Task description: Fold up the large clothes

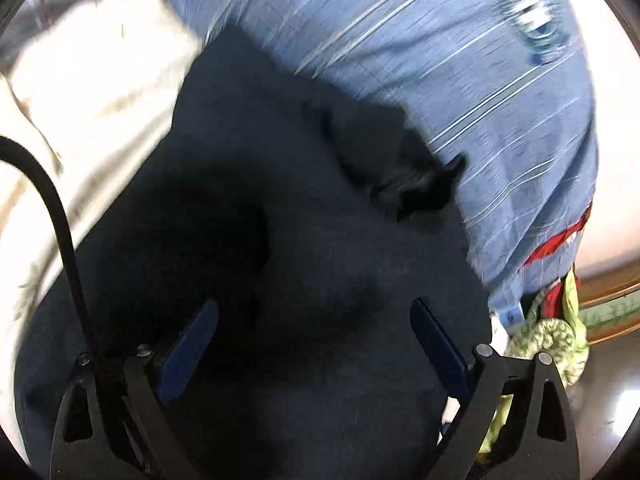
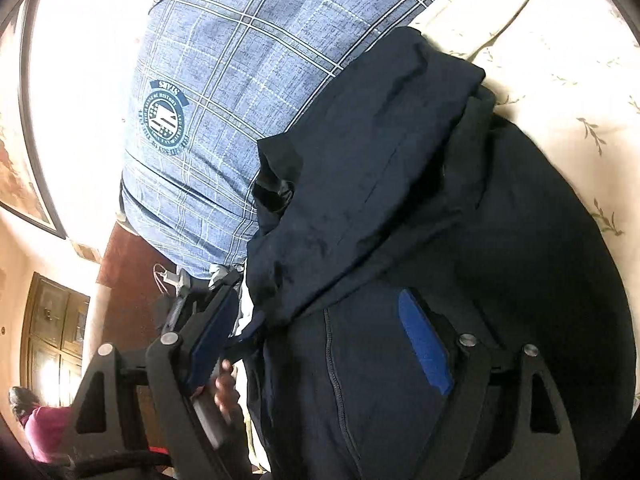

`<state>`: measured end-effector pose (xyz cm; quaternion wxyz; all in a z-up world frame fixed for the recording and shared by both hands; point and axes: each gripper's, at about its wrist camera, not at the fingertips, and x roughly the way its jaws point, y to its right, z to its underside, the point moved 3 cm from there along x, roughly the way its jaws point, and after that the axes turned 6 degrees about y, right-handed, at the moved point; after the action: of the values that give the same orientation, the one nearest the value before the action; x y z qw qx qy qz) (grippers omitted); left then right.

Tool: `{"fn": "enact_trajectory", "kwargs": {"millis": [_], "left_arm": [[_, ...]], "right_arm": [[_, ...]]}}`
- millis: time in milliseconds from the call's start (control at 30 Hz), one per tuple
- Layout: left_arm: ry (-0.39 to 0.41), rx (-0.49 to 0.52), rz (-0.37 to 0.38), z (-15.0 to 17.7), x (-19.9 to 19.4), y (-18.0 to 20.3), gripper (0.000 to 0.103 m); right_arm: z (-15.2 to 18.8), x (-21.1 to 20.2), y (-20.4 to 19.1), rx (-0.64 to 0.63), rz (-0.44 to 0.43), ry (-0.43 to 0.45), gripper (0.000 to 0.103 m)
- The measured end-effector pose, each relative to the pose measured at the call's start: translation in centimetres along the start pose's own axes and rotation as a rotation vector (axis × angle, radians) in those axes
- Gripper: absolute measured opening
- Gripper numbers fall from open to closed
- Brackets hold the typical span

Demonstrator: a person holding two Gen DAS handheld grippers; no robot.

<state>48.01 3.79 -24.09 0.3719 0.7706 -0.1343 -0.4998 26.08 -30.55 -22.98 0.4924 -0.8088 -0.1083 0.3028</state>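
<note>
Dark navy garment [image 2: 400, 208] spread on bed, over cream sheet [image 2: 560, 92] and against blue plaid cloth [image 2: 224, 92]. One flap already turned over, upper layer lying bunched across lower one in right wrist view.

Left gripper [image 1: 316, 336] over garment, jaws wide, nothing between pads. Right gripper [image 2: 320, 340] at garment's near edge, jaws wide too, empty, fabric lying under them but not pinched.

Risks, judged from here:
- Folded flap loose and lumpy; could slide back or open up once either gripper drags across it.
- Grabbing too deep with wide jaws: two layers caught instead of one, fold pulled crooked.
- Sheet or plaid cloth right beside garment edge; easy to pinch along with navy fabric, then whole pile shifts.
- Dark cloth on dark cloth, edges hard to read, left view blurred; hem or corner likely missed, grip landing mid-panel.
- Black cable [image 1: 60, 216] hanging near left gripper; could snag fabric.
- Right gripper's left finger off garment's edge; closing there may catch nothing.
- Green cloth [image 1: 556, 340] at bed's edge near left gripper; could get knocked off.
</note>
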Motion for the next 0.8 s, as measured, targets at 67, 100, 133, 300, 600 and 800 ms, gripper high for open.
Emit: {"fn": "enact_trajectory", "kwargs": {"millis": [67,100,133,300,600,800], "left_arm": [[-0.039,0.010,0.021,0.2,0.8,0.1,0.087],[-0.036,0.032,0.004,0.3,0.8,0.4,0.081],[-0.040,0.045,-0.010,0.4,0.9,0.6,0.061],[-0.079,0.084,-0.086,0.6,1.8,0.5,0.011],[0.166,0.175,-0.271,-2.0,-4.5,0.8,0.010],[0.119,0.158,-0.335,-1.7,-3.1,-2.3,0.012]], "right_arm": [[0.1,0.4,0.1,0.017,-0.014,-0.005,0.083],[0.1,0.7,0.0,0.025,-0.021,-0.008,0.083],[0.1,0.8,-0.1,0.030,-0.028,-0.011,0.083],[0.3,1.3,-1.4,0.024,-0.042,-0.014,0.083],[-0.2,0.6,-1.8,-0.027,-0.013,0.020,0.083],[-1.5,2.2,-4.1,-0.148,0.008,0.053,0.082]]}}
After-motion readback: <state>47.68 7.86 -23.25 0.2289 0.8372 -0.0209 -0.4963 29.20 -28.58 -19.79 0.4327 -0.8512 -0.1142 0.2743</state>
